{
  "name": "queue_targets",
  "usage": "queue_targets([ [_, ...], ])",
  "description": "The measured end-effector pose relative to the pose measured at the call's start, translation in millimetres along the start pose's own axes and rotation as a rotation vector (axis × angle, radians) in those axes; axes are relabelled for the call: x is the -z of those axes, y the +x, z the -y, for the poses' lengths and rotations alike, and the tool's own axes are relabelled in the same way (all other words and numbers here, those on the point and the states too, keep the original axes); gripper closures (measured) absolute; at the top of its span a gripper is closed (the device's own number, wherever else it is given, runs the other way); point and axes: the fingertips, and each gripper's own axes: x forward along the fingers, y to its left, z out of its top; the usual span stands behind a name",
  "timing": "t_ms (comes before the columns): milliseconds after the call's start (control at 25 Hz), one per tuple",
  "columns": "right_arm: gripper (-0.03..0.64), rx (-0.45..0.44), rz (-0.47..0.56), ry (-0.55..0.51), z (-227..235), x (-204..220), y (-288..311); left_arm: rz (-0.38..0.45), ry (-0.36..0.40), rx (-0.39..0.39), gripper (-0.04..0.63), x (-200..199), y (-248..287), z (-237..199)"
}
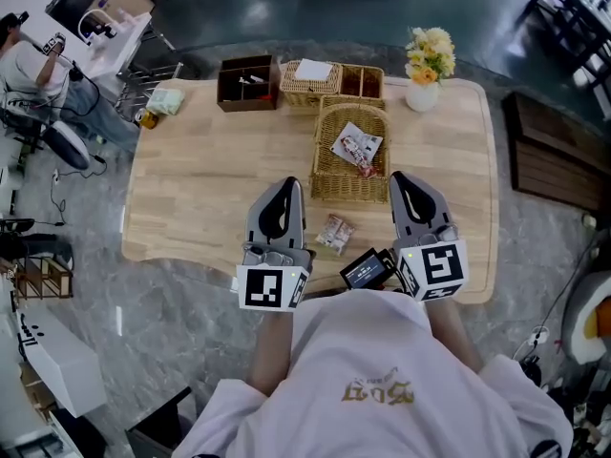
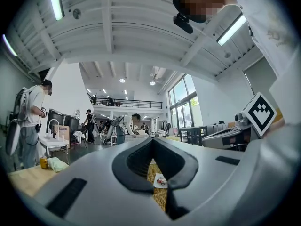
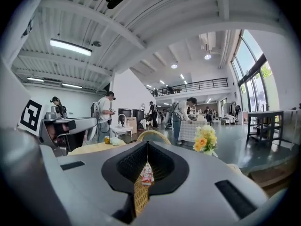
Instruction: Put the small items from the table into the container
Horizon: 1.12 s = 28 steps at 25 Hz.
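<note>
A tall wicker basket (image 1: 325, 185) stands mid-table with a white-and-red packet (image 1: 356, 147) lying inside. A small brownish packet (image 1: 335, 234) lies on the wooden table (image 1: 191, 189) just in front of the basket, between my two grippers. My left gripper (image 1: 289, 181) hovers left of the basket, shut and holding nothing. My right gripper (image 1: 398, 175) is at the basket's right side, also shut and holding nothing. In the left gripper view, the left gripper (image 2: 153, 139) frames the packet (image 2: 160, 180) in the basket. In the right gripper view, the right gripper (image 3: 147, 142) frames the same packet (image 3: 147, 173).
At the table's far edge are a dark wooden box (image 1: 246, 82), two low wicker trays (image 1: 310, 84) and a vase of yellow flowers (image 1: 427, 65). A green cloth (image 1: 167, 101) lies far left. A black device (image 1: 365, 269) sits at the near edge. People stand in the background.
</note>
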Motion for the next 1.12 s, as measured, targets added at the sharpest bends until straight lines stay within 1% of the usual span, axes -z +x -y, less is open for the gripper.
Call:
queue_targets([
  [120,0.597,-0.005,0.021,0.015,0,-5,-3,0.021,0.0,0.007,0.601,-7,-2,2],
  [400,0.597,-0.021,0.018,0.034,-2,-1,-7,0.036,0.0,0.014,0.601,-11,-5,4],
  [680,0.597,-0.024,0.019,0.041,-2,0,-7,0.041,0.05,0.01,0.601,-16,-7,6],
  [800,0.597,-0.025,0.018,0.044,-2,0,-7,0.034,0.034,0.022,0.601,-14,-7,7],
  [1120,0.595,-0.055,-0.012,0.061,-6,11,-5,0.015,0.0,0.001,0.601,-4,-8,3],
])
